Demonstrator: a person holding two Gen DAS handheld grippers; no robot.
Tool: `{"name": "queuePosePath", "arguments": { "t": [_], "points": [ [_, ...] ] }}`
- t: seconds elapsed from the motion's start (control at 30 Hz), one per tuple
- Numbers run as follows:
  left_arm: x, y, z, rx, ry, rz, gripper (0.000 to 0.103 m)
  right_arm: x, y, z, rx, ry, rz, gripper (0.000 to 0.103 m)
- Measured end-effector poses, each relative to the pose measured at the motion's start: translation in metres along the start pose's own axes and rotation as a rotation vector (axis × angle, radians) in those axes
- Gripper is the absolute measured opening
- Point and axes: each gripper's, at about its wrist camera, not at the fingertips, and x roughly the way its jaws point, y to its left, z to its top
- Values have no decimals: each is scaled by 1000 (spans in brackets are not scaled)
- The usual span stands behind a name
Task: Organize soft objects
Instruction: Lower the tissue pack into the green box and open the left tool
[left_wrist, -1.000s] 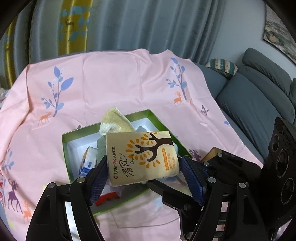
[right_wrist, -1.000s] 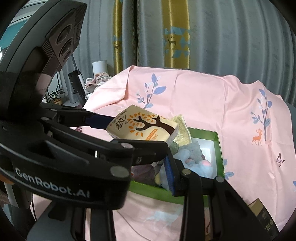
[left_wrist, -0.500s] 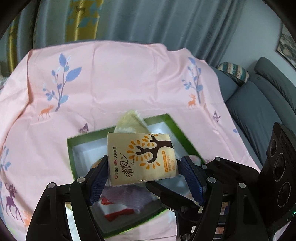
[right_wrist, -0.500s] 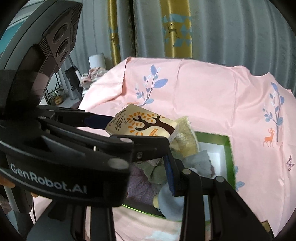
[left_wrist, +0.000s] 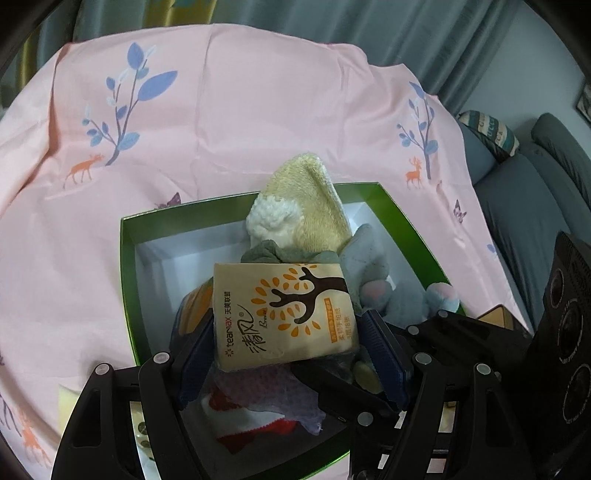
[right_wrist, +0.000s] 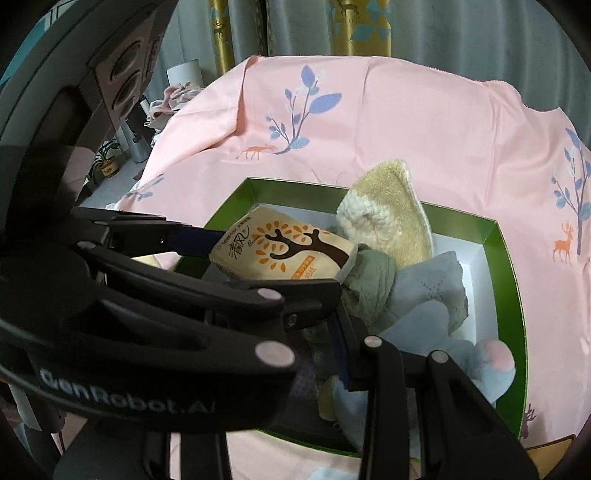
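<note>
Left claw (left_wrist: 286, 347) clamped on tissue pack (left_wrist: 284, 314) over the green box (left_wrist: 125, 280), right claw (right_wrist: 258, 288) part-open with nothing visibly held: I'd lower into the free left corner, clear of the socks (left_wrist: 299, 218), then release.

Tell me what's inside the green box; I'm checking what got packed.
In the green box: a yellow towel, grey-green cloth, a blue-grey plush toy, lilac knit, a red-and-white item. The held tissue pack covers the rest.
</note>
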Motion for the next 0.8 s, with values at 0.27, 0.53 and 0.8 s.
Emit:
{"name": "queuePosePath", "arguments": {
  "t": [0.27,0.53,0.8],
  "points": [
    [4,-4,-2,28,0,29,77,7,-2,1,16,14,5,36],
    [7,-4,-3,25,10,49,77,8,-3,0,33,24,9,37],
    [5,-8,-5,19,30,70,77,1,-4,-3,55,14,2,47]
  ]
}}
